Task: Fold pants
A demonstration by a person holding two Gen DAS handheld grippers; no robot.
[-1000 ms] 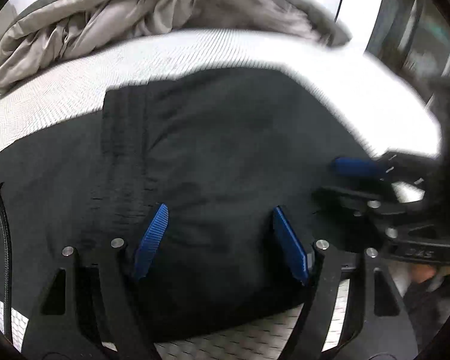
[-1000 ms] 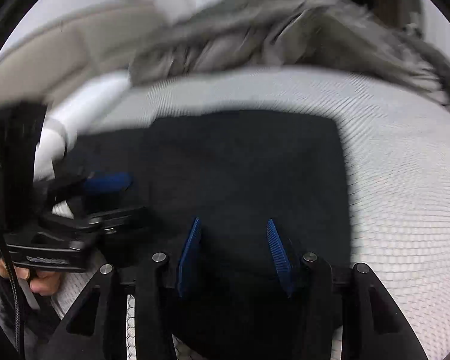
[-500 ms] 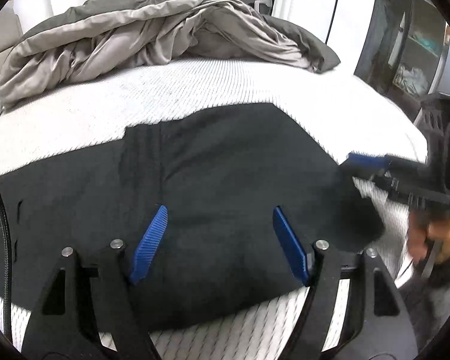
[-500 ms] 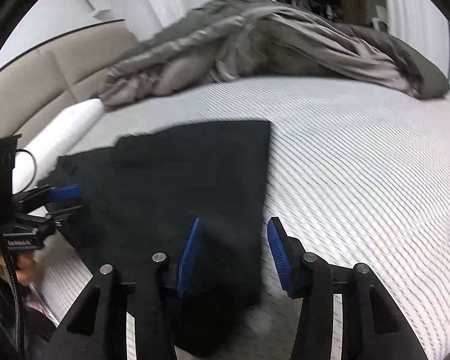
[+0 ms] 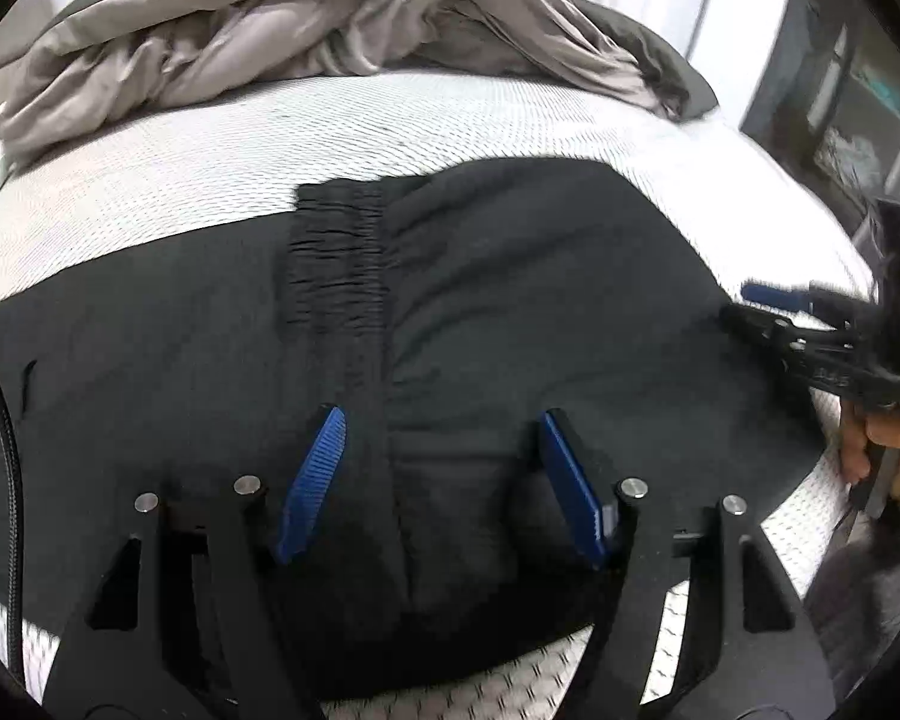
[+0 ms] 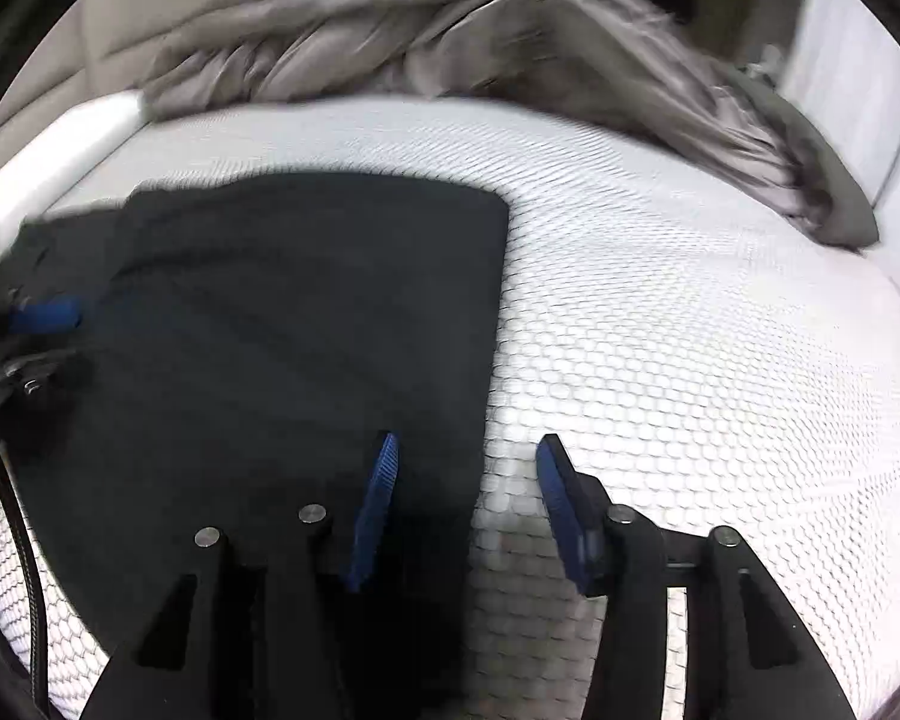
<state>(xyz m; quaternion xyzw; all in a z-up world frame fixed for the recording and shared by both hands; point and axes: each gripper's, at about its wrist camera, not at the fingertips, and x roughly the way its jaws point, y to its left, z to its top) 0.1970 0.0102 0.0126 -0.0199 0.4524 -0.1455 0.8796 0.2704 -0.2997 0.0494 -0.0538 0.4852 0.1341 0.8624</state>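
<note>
Pants [image 5: 510,312], black, lie spread flat on the white mattress [image 5: 180,180], filling the middle of the left wrist view from 9 o'clock to 3 o'clock. Gathered waistband [image 5: 336,276] runs from centre toward 12 o'clock. Grey duvet [image 5: 306,18] is heaped at 12 o'clock, apart from the pants. Left gripper [image 5: 444,474] sits at 6 o'clock, jaws released and parted over the dark cloth; they have just been closing a little, and no fold is pinched between them. At 3 o'clock a hand [image 5: 888,450] carries the right gripper.

In the right wrist view the left gripper shows blurred at 9 o'clock. Pants [image 6: 282,330] cover the left half, their straight edge running from centre toward 6 o'clock. Right gripper [image 6: 465,510] at 6 o'clock is released, straddling that edge: left pad over cloth, right pad over bare mattress [image 6: 690,330]. Duvet [image 6: 450,30] blurs across 12 o'clock.
</note>
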